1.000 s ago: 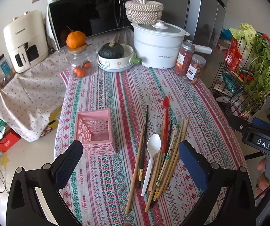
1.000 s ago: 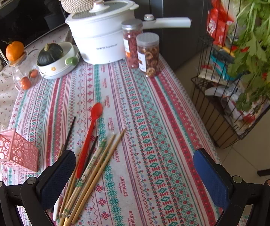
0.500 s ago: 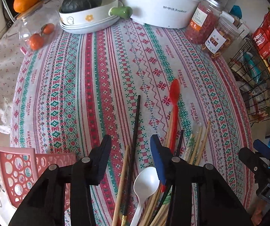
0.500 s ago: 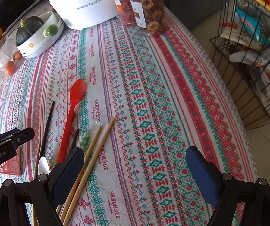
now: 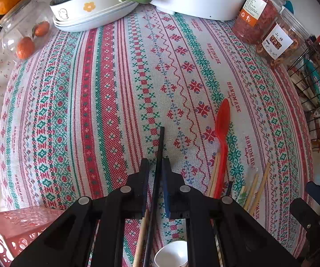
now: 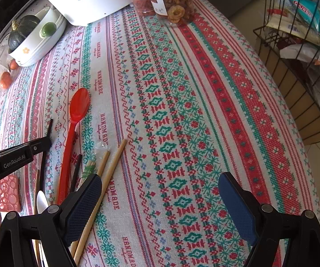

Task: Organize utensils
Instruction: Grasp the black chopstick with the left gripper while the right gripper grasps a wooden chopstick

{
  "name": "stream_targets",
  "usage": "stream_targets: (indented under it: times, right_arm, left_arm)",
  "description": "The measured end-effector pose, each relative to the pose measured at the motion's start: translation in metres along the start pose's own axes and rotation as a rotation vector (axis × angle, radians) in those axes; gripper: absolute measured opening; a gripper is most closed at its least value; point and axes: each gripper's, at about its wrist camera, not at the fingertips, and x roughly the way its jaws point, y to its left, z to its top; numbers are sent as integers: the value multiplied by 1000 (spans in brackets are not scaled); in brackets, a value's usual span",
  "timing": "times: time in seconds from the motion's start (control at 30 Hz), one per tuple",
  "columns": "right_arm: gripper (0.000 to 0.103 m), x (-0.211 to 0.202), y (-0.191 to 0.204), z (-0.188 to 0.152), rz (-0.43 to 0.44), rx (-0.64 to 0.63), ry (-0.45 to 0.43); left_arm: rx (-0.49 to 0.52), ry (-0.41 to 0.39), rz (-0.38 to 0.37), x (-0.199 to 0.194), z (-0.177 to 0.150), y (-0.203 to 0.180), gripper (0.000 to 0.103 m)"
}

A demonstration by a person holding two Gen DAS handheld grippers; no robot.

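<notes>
Barely begun: left gripper [image 5: 155, 168] fingers clamp one thin black chopstick [image 5: 158, 151]; right gripper [image 6: 160, 197] spread, empty; long red plastic spoon [image 6: 74, 124] unsorted.

Two spoons [image 5: 222, 129], two jars [image 5: 257, 20], one pink basket [image 5: 15, 224].

Left gripper [image 5: 155, 173] clamped, right gripper [image 6: 160, 198] wide apart

Bright even daylight, soft faint shadows, sharp focus, strong fisheye bending at edges, dark vignetted corners
</notes>
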Motion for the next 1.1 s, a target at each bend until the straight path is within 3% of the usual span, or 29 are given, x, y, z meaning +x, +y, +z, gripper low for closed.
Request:
stream_targets:
  times: [0.13, 0.33, 0.63, 0.8, 0.87, 1.03, 1.1]
  right_arm:
    - [84, 11, 1, 1, 25, 8, 16]
    - [71, 26, 13, 3, 51, 9, 36]
    - [57, 35, 43, 1, -51, -77, 20]
    - [49, 40, 59, -6, -160, -180, 8]
    - [44, 40, 63, -8, -190, -201, 9]
    - [19, 39, 71, -17, -168, -222, 14]
    - [15, 38, 71, -21, -165, -228, 9]
  left_arm:
    - [-9, -14, -16, -6, -8, 1, 5]
    - [46, -119, -34, -52, -32, 0, 5]
    - [61, -262, -100, -130, -76, 22, 5]
    - [25, -314, -116, -156, -109, 41, 5]
    - [18, -326, -110, -163, -119, 46, 5]
    - [-16, -339, -121, -172, -147, 60, 5]
    - [-40, -349, -129, -173, -156, 67, 5]
